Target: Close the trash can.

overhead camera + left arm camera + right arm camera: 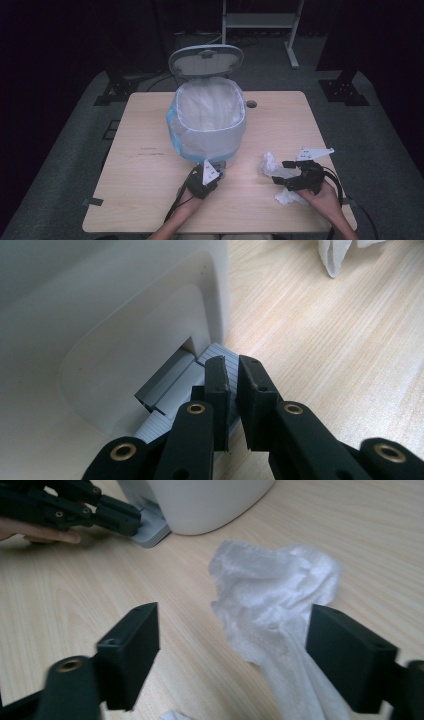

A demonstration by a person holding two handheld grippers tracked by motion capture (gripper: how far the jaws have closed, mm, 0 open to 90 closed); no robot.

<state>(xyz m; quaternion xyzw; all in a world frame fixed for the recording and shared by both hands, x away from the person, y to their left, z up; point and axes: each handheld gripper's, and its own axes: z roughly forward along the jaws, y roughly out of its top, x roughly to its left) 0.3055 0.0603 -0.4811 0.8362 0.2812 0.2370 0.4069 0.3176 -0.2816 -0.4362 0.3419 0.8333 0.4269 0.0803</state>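
Observation:
A white pedal bin (pixel 207 127) lined with a pale bag stands mid-table, its lid (pixel 206 60) raised. My left gripper (pixel 216 173) is shut with nothing between its jaws. Its tips rest on the grey ribbed pedal (pixel 172 385) at the bin's base (pixel 100 315). My right gripper (pixel 232 645) is open, and a crumpled white tissue (pixel 272 605) lies on the wood between its jaws. From above, that right gripper (pixel 281 171) sits at the front right beside the tissue (pixel 270 164).
A second white tissue wad (pixel 287 198) lies under the right hand near the table's front edge. In the right gripper view the left gripper (pixel 125 517) and its hand (pixel 40 532) show at the pedal (pixel 150 532). A cable hole (pixel 251 104) sits behind the bin.

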